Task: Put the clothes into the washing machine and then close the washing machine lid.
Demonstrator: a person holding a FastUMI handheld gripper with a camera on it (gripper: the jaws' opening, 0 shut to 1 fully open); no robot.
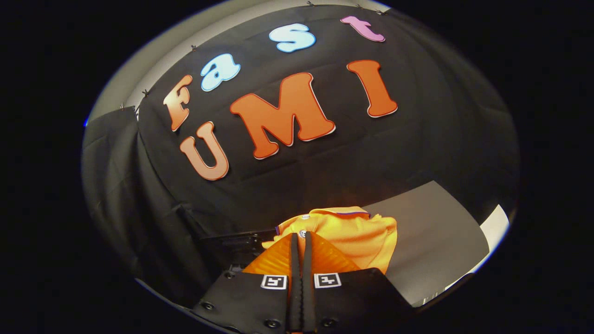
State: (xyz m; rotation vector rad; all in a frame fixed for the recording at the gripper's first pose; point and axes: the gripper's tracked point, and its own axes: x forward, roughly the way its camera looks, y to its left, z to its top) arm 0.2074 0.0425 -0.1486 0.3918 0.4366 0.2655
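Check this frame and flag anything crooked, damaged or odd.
Nothing looks damaged or spilled. The gripper has its jaws pressed nearly together on a fold of the orange shirt, which bunches up crumpled just ahead of them, as a held garment would. The grey surface beyond it is tilted, likely from the gripper's angle.

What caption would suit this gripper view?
Gripper fingers closed on a bunched orange shirt, lifted before the booth's black cloth wall.
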